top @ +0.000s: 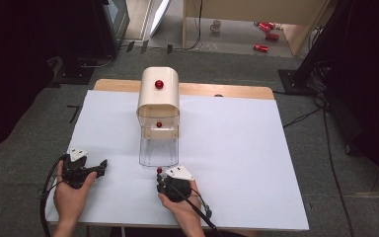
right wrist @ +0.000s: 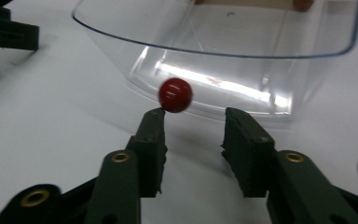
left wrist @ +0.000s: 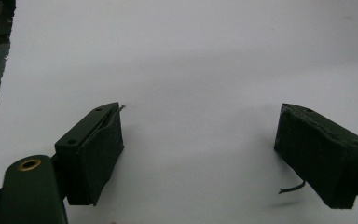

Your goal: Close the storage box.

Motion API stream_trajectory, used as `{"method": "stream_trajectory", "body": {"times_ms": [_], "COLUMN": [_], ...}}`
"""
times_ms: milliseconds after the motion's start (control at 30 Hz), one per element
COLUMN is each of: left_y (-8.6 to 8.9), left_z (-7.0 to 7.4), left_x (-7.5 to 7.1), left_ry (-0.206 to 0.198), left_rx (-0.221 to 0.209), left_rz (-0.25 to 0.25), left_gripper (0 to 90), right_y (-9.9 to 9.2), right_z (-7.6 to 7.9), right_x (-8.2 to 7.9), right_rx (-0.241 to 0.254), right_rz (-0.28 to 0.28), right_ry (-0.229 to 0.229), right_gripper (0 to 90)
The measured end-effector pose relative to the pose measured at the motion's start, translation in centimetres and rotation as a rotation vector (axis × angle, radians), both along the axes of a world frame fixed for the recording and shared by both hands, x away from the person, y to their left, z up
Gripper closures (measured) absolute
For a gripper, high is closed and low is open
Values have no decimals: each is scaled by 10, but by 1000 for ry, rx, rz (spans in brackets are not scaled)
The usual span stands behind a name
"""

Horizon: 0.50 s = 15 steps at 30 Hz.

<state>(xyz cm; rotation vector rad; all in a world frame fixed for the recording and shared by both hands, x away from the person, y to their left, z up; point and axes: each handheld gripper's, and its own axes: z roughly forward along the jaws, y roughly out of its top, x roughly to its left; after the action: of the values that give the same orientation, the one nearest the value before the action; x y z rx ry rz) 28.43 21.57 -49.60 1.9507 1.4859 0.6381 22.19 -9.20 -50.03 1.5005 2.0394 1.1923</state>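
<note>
Just ahead of parted right fingers [right wrist: 151,140]: red ball [right wrist: 175,94], ungripped.

Mug [top: 216,25], red cans [top: 266,35] on floor beyond table.

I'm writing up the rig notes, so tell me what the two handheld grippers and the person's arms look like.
Both the left gripper and the right gripper are black, each with two blocky jaws, brass-coloured rivets at the joints, a pale three-cornered plate on top and a black trailing cable. The forearms are bare, with no sleeves in view.
</note>
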Motion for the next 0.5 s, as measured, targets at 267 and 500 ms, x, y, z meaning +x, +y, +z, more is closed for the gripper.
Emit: {"method": "stream_trajectory", "body": {"times_ms": [267, 500], "left_y": [0, 0], "left_z": [0, 0], "left_x": [0, 0], "left_ry": [0, 1], "left_rx": [0, 0], "left_rz": [0, 0], "left_gripper": [152, 152], "right_y": [7, 6], "right_z": [2, 8], "right_x": [2, 3], "right_rx": [24, 42], "right_rz": [9, 13], "right_ry": [-7, -11], "right_gripper": [745, 756]}}
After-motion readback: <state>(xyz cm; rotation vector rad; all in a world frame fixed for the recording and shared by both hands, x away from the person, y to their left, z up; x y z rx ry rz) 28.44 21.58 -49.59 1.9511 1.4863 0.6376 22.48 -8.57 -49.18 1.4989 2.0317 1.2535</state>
